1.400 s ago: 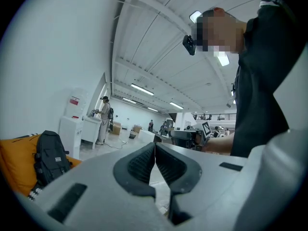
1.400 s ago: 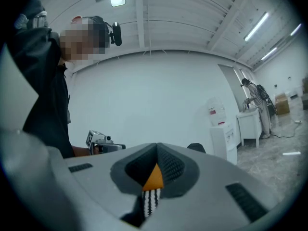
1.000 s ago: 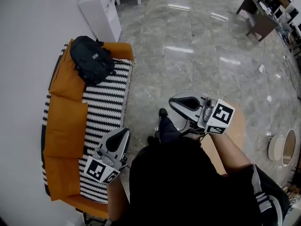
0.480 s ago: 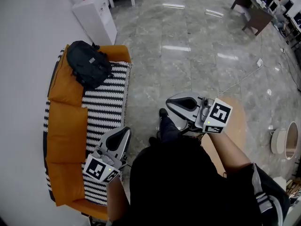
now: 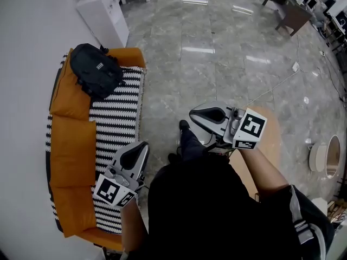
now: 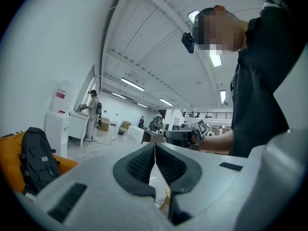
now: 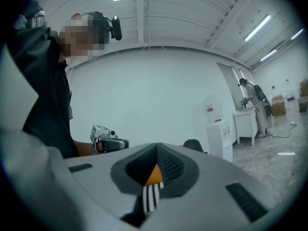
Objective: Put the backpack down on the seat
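A black backpack (image 5: 96, 69) rests on the far end of an orange sofa (image 5: 68, 140), leaning against its back cushion, partly on the black-and-white zigzag seat cover (image 5: 115, 115). My left gripper (image 5: 142, 145) hovers over the seat's front edge, well short of the backpack, shut and empty. In the left gripper view its jaws (image 6: 155, 150) meet, with the backpack (image 6: 36, 158) low at the left. My right gripper (image 5: 192, 114) is held over the floor, shut with nothing in it. In the right gripper view its closed jaws (image 7: 157, 150) point toward the sofa, and the backpack's top (image 7: 193, 145) shows just past them.
A white water dispenser (image 5: 100, 15) stands beyond the sofa's far end. A round wooden table (image 5: 267, 145) sits under my right arm. A dark desk (image 5: 290, 12) is at the far right, a cable (image 5: 271, 91) crosses the marble floor, and a person (image 6: 91, 114) stands at a distant counter.
The sofa and backpack have slid left and slightly up in the head view. Both grippers keep their places in front of the body, shut and empty.
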{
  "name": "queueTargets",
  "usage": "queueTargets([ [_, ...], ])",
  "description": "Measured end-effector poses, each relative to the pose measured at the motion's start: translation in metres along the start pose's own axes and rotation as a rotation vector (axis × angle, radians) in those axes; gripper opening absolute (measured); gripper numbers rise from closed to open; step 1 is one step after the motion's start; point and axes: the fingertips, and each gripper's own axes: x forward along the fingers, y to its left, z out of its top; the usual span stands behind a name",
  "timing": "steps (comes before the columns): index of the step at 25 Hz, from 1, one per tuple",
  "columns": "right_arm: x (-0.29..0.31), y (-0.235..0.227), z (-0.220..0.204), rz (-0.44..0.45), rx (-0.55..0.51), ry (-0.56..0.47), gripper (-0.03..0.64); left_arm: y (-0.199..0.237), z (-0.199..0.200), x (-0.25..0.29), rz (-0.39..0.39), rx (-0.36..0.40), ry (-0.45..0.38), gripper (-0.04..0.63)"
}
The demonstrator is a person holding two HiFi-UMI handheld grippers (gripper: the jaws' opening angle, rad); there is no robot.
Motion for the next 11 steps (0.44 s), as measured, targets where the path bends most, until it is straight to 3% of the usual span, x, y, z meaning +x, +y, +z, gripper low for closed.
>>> queueTargets([
  [11,-0.005,-0.015,-0.019,-0.046,0.008,0.04,0.026,0.003,-0.003,0.006,-0.025,0.006,0.024,0.025],
])
